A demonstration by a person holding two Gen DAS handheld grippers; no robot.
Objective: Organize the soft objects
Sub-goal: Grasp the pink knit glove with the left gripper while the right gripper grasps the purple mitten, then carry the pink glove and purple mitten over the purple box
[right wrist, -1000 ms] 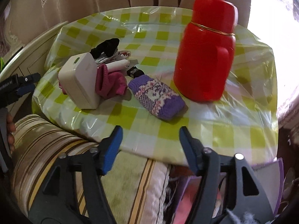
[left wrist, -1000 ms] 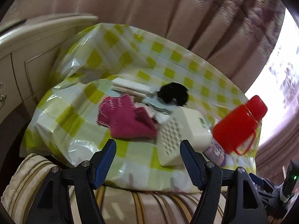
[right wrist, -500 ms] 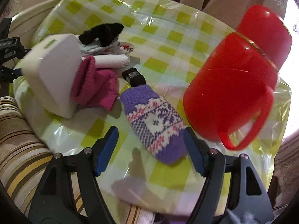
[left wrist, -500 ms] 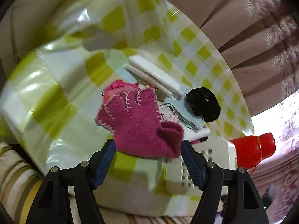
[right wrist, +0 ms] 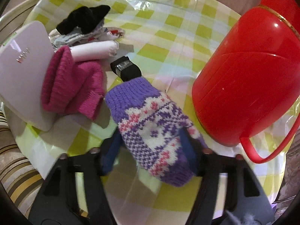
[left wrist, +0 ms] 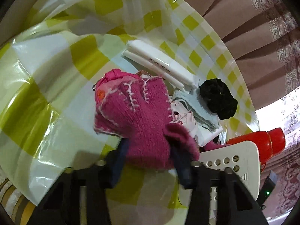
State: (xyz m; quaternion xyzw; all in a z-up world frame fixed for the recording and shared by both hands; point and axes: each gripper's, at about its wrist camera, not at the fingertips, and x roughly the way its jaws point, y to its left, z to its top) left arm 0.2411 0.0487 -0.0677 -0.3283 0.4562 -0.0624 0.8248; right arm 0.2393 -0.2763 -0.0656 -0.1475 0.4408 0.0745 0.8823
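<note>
Tabletop point(right wrist: 165, 26) under a glossy green-and-white checked cover carries everything, with the red jug point(right wrist: 243, 86) standing at its right side. Left of the jug, just beside it, lies the purple patterned mitten point(right wrist: 150, 129). The right claw point(right wrist: 150, 153) is closing with the mitten's lower half between its blue fingers point(right wrist: 110, 155); whether the pads already press cannot be told. Further left of the jug, the magenta knit mitten point(left wrist: 138, 123) lies against a white perforated box point(left wrist: 230, 166). The left claw point(left wrist: 150, 161) is closing around that mitten's near end, blue pads at either side of the wool. Behind it sit a black scrunchie point(left wrist: 217, 99) and white packets point(left wrist: 161, 63).
</note>
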